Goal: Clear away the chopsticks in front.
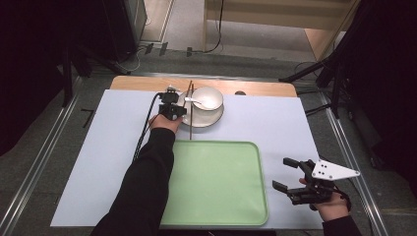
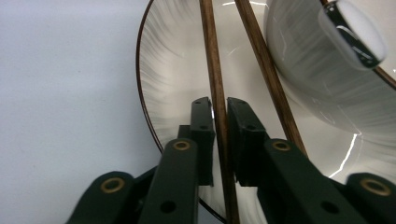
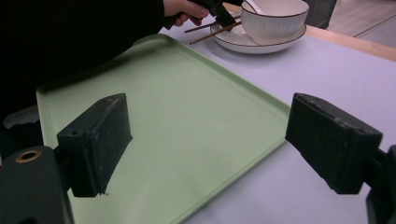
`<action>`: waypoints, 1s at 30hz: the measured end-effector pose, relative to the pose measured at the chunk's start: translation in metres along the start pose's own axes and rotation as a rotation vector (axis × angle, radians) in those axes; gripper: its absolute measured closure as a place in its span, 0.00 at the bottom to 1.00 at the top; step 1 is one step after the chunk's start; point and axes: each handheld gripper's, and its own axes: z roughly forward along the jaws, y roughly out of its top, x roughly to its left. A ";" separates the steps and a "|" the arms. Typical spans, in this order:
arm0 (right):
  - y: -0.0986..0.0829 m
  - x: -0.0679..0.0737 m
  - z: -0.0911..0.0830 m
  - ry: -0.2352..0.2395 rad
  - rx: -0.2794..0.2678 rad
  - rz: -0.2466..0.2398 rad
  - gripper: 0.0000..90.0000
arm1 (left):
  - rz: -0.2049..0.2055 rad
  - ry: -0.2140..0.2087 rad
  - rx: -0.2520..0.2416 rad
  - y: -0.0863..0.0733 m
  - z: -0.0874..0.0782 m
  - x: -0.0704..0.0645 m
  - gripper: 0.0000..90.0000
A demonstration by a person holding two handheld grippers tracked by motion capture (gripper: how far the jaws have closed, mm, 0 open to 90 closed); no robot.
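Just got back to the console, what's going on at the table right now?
The left claw is closed on one of two chopsticks lying across the plate beside the white bowl, which holds a spoon. The second chopstick lies free next to it. The right claw waits open at the right edge of the green tray, holding nothing. The tray has nothing on it.

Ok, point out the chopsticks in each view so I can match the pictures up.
High view: chopsticks lie across the left rim of the plate, top centre, at the left gripper.
Left gripper view: two brown sticks run up the middle, one clamped between the jaws.
Right gripper view: top centre, poking off the plate's near edge.
Shared landmark: the white bowl on that plate.
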 end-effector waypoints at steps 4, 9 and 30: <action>0.000 0.000 0.000 0.001 0.000 0.000 0.16 | -0.036 -0.003 -0.004 0.002 -0.002 0.001 0.95; 0.000 0.000 0.000 0.001 0.000 -0.002 0.16 | -0.039 -0.010 -0.024 0.007 -0.016 0.005 0.95; 0.001 0.001 0.001 -0.002 0.001 -0.006 0.16 | 0.014 -0.088 -0.027 -0.022 -0.110 0.039 0.95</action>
